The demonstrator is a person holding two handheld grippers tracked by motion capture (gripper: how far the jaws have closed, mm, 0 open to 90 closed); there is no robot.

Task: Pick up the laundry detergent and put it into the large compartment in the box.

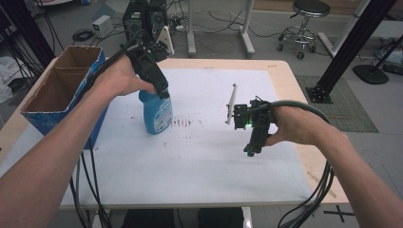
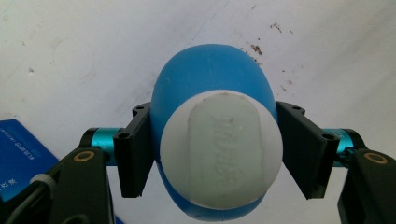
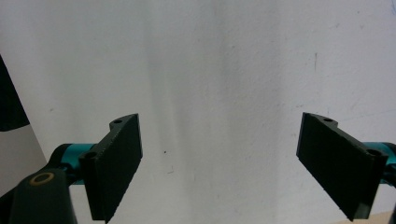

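The left gripper (image 2: pixel 212 154) squeezes the blue bottle (image 2: pixel 210 93) by its white cap (image 2: pixel 224 149), right between its jaws. The bottle stands on the white mat (image 1: pixel 214 156). Grabbing looks done; lifting is left. The right gripper (image 3: pixel 219 163) is wide apart, holding nothing.

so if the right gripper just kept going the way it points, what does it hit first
Most likely the white sheet covering the table: the right gripper has its jaws wide open with nothing between them, and the sheet lies straight ahead. How far off it is cannot be told.
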